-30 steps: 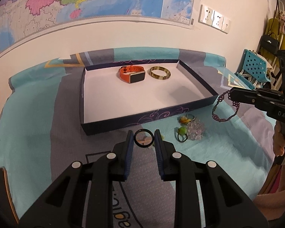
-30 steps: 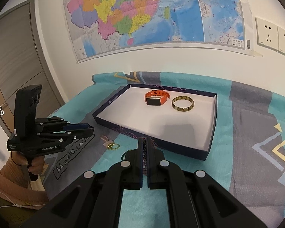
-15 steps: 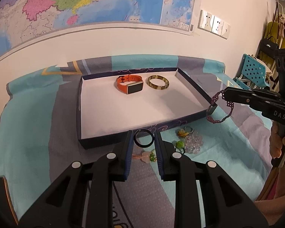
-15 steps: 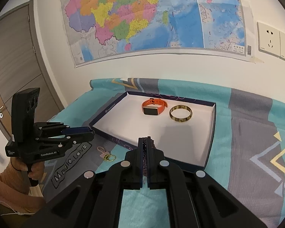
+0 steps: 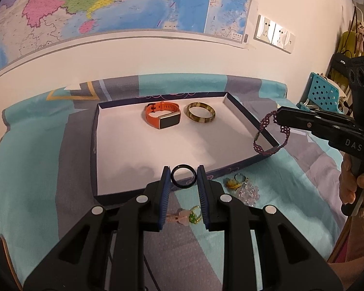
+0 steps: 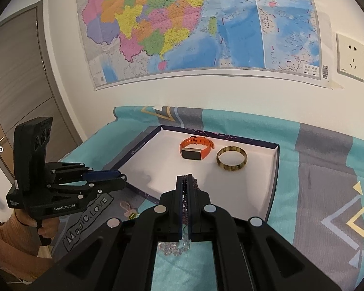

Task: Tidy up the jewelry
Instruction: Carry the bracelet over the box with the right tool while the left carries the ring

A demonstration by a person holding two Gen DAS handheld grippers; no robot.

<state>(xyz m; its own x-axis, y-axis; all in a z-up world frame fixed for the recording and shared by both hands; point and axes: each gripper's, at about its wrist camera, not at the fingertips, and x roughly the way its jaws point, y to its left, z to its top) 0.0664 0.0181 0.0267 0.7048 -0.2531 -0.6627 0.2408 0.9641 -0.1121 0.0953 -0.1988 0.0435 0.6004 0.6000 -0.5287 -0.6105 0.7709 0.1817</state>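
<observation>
My left gripper [image 5: 183, 175] is shut on a black ring [image 5: 183, 180] and holds it above the near wall of the white-lined tray [image 5: 133, 150]. My right gripper [image 6: 187, 181] is shut on a purple beaded bracelet [image 5: 267, 134], which hangs over the tray's right near corner. An orange smart band [image 5: 163, 115] and a gold-brown bangle [image 5: 201, 115] lie at the tray's far side. The right gripper also shows in the left wrist view [image 5: 279, 116], and the left gripper in the right wrist view [image 6: 122, 178].
Loose pieces lie on the cloth in front of the tray: a green-stone ring with a pink charm [image 5: 189, 217], a yellow charm ring [image 5: 234, 181] and clear crystal beads [image 5: 248, 192]. A wall with a map stands behind. A blue chair [image 5: 324, 94] is at the right.
Both grippers have risen and moved toward the tray. The black ring now sits over the tray's near wall, and the purple bracelet hangs over its right corner.
</observation>
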